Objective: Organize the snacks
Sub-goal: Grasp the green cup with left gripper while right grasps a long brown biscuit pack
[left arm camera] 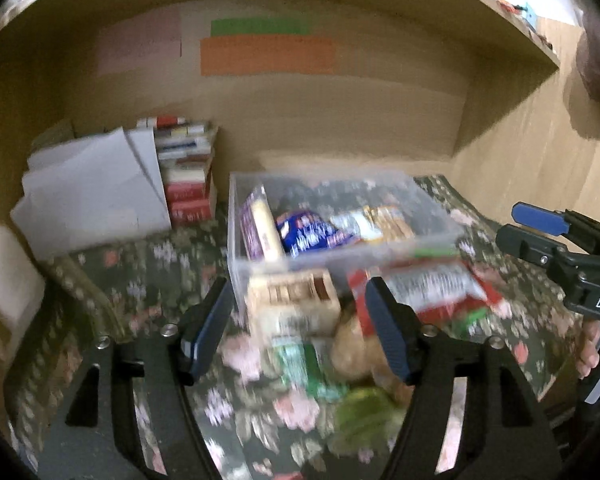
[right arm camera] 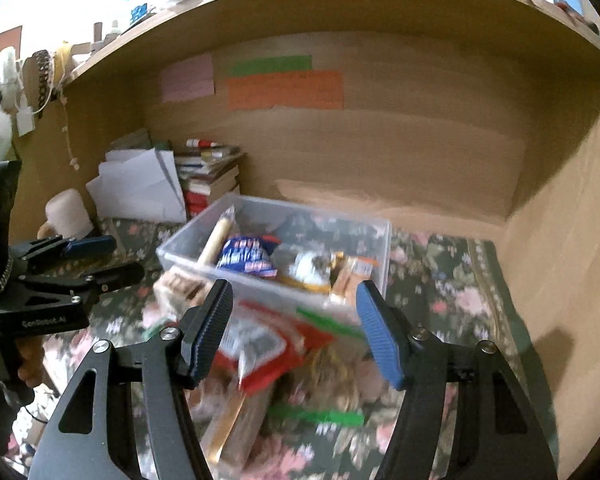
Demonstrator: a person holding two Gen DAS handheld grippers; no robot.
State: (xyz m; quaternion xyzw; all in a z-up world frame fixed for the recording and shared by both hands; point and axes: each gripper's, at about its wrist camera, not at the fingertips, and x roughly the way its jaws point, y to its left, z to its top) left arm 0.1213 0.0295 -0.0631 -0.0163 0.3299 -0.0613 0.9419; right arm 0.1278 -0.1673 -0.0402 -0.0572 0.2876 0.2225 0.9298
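A clear plastic bin (left arm camera: pixel 240 276) (right arm camera: pixel 376 232) stands on the floral cloth and holds several snack packs, among them a blue packet (left arm camera: pixel 310 232) (right arm camera: pixel 246 258). Loose snacks lie in front of it: a beige box (left arm camera: pixel 292 304), a red and white bag (left arm camera: pixel 432 288) (right arm camera: pixel 268 344), green wrappers (left arm camera: pixel 304 364) (right arm camera: pixel 320 416). My left gripper (left arm camera: pixel 298 332) is open above the loose pile, holding nothing; it also shows in the right wrist view (right arm camera: pixel 100 258). My right gripper (right arm camera: pixel 296 332) is open over the red bag, holding nothing, and shows in the left wrist view (left arm camera: pixel 528 228). Both views are blurred.
White papers (left arm camera: pixel 96 196) (right arm camera: pixel 140 184) and a stack of books (left arm camera: pixel 188 172) (right arm camera: pixel 212 176) stand at the back left of the wooden alcove. A cream mug (right arm camera: pixel 66 214) sits at left. Coloured notes (left arm camera: pixel 268 52) (right arm camera: pixel 284 88) hang on the back wall. A wooden side wall (right arm camera: pixel 560 240) rises at right.
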